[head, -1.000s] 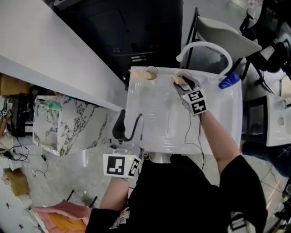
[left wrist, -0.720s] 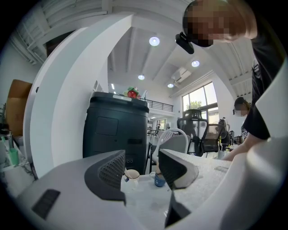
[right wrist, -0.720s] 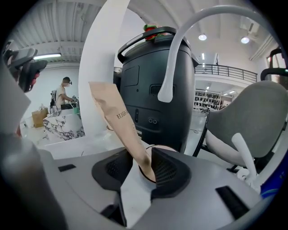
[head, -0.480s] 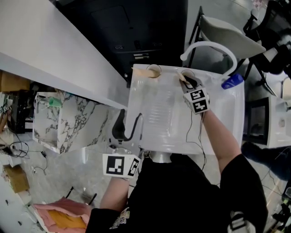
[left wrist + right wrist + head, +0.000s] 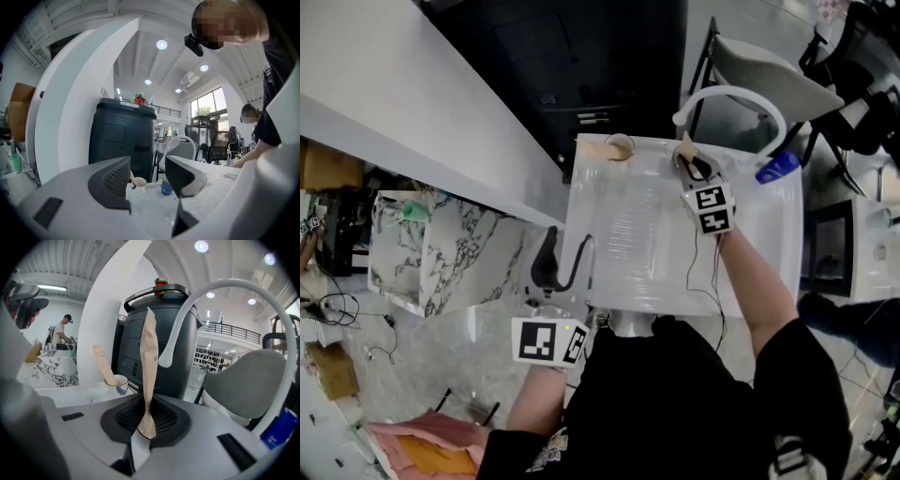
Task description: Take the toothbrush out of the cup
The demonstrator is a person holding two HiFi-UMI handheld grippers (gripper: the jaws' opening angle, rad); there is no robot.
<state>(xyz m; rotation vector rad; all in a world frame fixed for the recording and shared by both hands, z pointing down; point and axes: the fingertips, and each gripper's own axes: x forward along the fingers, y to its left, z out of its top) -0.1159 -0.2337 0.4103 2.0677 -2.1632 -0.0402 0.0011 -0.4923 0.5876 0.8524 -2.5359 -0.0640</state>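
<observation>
Your right gripper (image 5: 147,417) has just been closing, and its fingers now pinch the tan paper-wrapped toothbrush (image 5: 149,357) near its lower end. The long sleeve stands upright above the fingers. The white cup (image 5: 138,447) shows just beneath them, so I judge the grasp made and the lift-out barely begun. Next, draw straight up until the lower end clears the rim. Your left gripper (image 5: 147,180) keeps its fingers spread, with nothing between them.

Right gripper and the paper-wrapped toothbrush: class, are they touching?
Touching. The right gripper view shows the right gripper with its jaws, which have just been closing, pinching the paper-wrapped toothbrush from both sides, with no gap.
</observation>
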